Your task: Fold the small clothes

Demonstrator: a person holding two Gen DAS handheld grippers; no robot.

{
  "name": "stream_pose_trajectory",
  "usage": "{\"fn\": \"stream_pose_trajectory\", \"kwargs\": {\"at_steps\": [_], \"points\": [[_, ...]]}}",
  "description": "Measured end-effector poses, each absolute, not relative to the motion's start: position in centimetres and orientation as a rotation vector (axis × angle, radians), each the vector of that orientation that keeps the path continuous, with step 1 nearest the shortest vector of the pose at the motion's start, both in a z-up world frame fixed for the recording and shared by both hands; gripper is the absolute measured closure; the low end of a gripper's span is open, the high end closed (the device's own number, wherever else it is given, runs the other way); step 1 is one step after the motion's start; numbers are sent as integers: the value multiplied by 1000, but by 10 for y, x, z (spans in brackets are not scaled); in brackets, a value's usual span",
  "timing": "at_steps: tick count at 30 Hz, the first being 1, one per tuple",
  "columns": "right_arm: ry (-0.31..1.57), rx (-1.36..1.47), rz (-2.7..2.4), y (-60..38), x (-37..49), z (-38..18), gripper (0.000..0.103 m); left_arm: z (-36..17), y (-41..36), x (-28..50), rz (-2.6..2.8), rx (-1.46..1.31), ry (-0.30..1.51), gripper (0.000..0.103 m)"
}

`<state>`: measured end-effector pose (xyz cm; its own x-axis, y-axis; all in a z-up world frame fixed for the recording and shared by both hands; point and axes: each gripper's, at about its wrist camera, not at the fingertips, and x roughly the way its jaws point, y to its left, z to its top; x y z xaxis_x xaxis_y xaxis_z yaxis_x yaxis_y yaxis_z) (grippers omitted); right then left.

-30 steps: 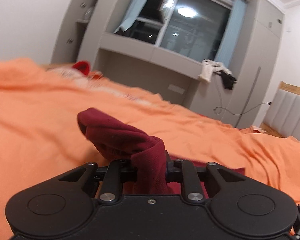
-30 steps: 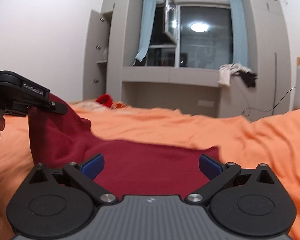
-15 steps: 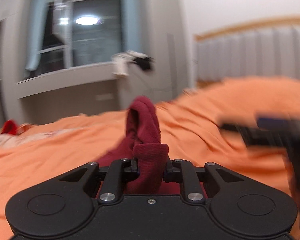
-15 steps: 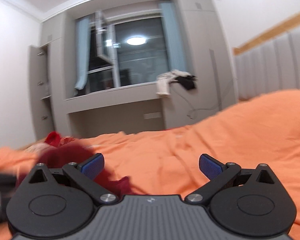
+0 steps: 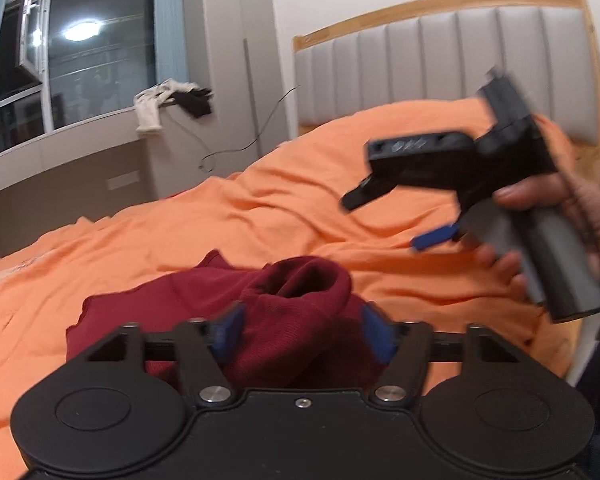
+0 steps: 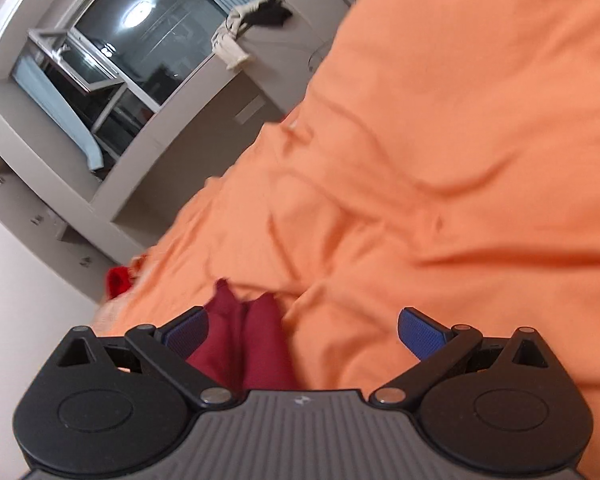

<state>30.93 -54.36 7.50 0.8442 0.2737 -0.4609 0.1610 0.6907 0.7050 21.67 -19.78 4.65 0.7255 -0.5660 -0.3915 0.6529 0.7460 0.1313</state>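
A dark red garment (image 5: 204,300) lies bunched on the orange bedspread (image 5: 284,216), its rolled edge heaped up between the blue pads (image 5: 228,326) of my left gripper (image 5: 302,332). That gripper's jaws are opening and the pads stand apart from the slumped cloth. In the left wrist view a hand (image 5: 596,220) holds my right gripper (image 5: 390,220) above the bedspread at the right, open and holding nothing. The right wrist view is rolled over: my right gripper (image 6: 302,334) is wide open, and a strip of the garment (image 6: 244,344) shows near its left pad.
A grey padded headboard (image 5: 440,60) in a wooden frame stands behind the bedspread. Clothes (image 5: 168,100) hang off a window ledge, with a cable (image 5: 236,148) below. A bright red item (image 6: 118,278) lies at the bed's far edge.
My left gripper's jaws have spread and let go of the raised red fold, which has slumped onto the bed. Both views have swung towards the headboard, and the right gripper has rolled over.
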Motion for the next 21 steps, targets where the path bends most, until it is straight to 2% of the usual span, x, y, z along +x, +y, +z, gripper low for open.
{"fn": "stream_pose_trajectory", "kwargs": {"at_steps": [2,4,6,9,13,17,18,20,21], "points": [[573,865,118,-539,311,70,0,48,-197,213,-693,303,320,28],[559,914,186,-538,317,65,0,50,-195,209,-693,343,294,20],[553,951,248,-526,320,61,0,50,-191,207,-691,369,268,16],[538,861,318,-511,336,58,0,49,-186,211,-675,376,259,12],[572,625,336,-478,359,56,0,43,-187,228,-615,332,316,13],[582,697,376,-478,368,50,0,37,-188,230,-613,361,323,19],[579,715,371,-479,367,49,2,36,-188,229,-611,369,309,23],[569,689,333,-479,362,50,16,34,-186,228,-610,364,297,28],[568,658,311,-477,361,50,30,32,-184,226,-609,361,293,32]]}}
